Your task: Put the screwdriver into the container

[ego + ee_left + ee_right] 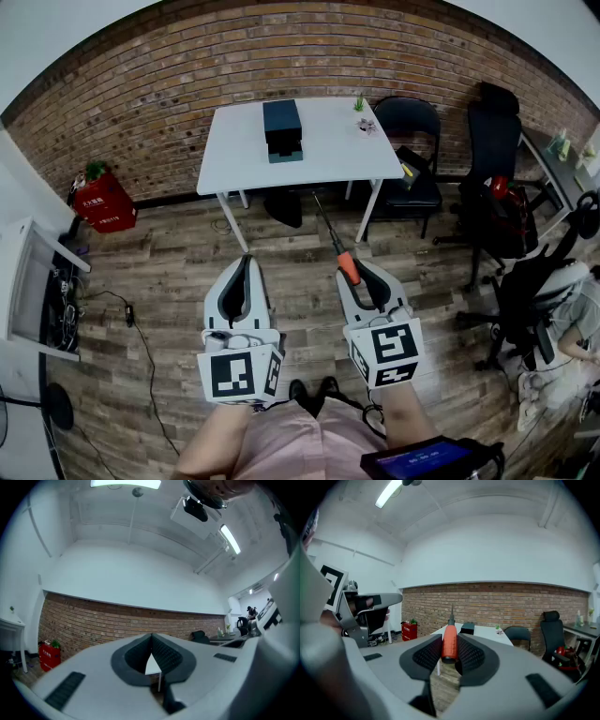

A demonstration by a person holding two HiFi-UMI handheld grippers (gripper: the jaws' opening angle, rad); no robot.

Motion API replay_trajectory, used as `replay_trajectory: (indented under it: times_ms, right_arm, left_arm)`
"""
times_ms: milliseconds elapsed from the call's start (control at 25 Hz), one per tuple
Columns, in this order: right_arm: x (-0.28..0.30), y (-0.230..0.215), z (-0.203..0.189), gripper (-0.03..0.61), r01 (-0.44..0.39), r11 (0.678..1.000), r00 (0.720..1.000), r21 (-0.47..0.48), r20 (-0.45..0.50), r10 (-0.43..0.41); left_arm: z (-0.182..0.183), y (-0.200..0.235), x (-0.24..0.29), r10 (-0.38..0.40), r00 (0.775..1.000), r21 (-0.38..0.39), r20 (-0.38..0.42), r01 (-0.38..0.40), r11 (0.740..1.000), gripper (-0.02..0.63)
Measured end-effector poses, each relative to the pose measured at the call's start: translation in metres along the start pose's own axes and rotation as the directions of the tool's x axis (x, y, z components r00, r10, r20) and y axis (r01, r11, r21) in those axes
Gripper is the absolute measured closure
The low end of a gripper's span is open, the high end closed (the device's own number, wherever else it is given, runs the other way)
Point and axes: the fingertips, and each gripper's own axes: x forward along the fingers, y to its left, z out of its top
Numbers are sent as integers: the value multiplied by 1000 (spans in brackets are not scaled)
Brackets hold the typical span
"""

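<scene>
A person is wearing a pink top [281,441] and dark shoes [314,390]; the grey left gripper [246,262] and right gripper [364,274] are showing black-and-white marker cubes [239,373].

Brick wall [169,89], white wall above [140,573], wood-plank floor [169,281], white surface [234,145] on thin legs, black chairs [412,117] beside it, red box [105,202] at left, ceiling strip light [387,493]

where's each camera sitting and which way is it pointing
Head view: on the head, looking down at floor and table; shows both forearms, left gripper, right gripper.
Left gripper view: on left gripper, facing brick wall and ceiling; jaws shut, empty.
Right gripper view: on right gripper, facing the table; jaws grip the screwdriver.
Shared: head and right gripper views show screwdriver, table, container.
</scene>
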Motion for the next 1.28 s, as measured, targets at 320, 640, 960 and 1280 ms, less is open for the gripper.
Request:
replay_trajectory:
  times_ms: [320,640,960,1280]
  right_arm:
    - [6,8,-1,472,2,1000,1000,26,2,-2]
    - [13,9,0,471,21,999,1000,39,4,-21]
    - [40,-11,-5,471,33,998,999,60,-9,-33]
    - [114,-48,-26,471,17,995,999,99,-53,-12]
  left_arm:
    - [-4,10,-1,-6,1000,-4,-12,6,1000,603]
    - [-12,26,2,-8,1000,-12,-26,7,1000,603]
    - [-32,32,34,-12,998,-2,-62,12,1000,603]
    - [-70,43,107,-17,994,13,-109,18,1000,603]
